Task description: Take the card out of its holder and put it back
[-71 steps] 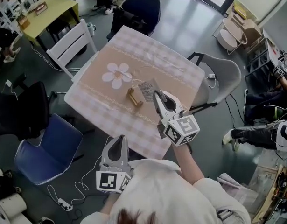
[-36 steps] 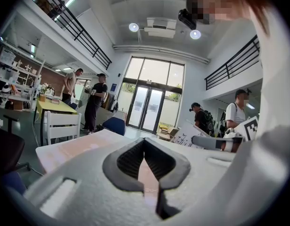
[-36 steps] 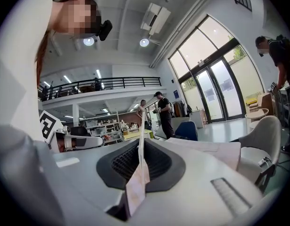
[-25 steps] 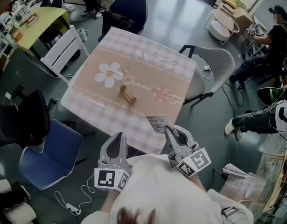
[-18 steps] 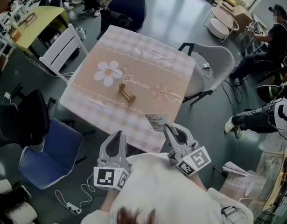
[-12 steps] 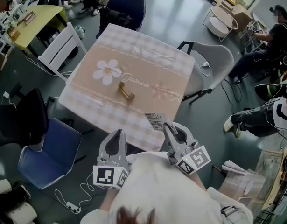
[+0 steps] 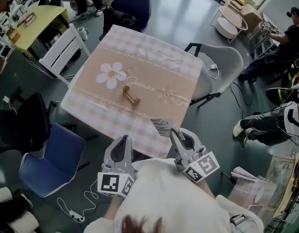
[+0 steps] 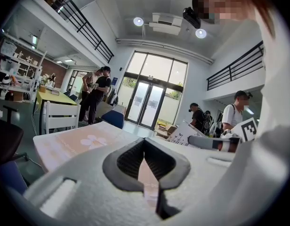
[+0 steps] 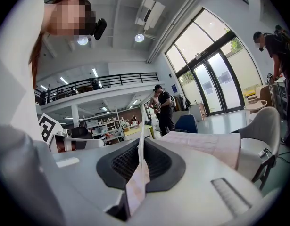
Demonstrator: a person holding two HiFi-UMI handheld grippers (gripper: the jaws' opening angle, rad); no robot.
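My right claw (image 7: 171, 132) pinches the card (image 7: 162, 126): edge-on in its own view, printed face visible from above, over the surface's (image 7: 154, 67) near edge. The left claw (image 7: 121, 140) is pressed together, empty. The gold card holder (image 7: 131, 96) sits mid-surface.

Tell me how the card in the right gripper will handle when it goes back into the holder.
The card is probably light and thin: edge-on in the right gripper it is a sliver. It stands straight unsupported, so likely fairly stiff. The small holder may slide when pushed.

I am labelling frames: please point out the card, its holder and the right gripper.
card (image 7: 162, 126), head view, printed face.
holder (image 7: 131, 96), head view, its middle.
right gripper (image 7: 172, 132), head view, between fingertips.
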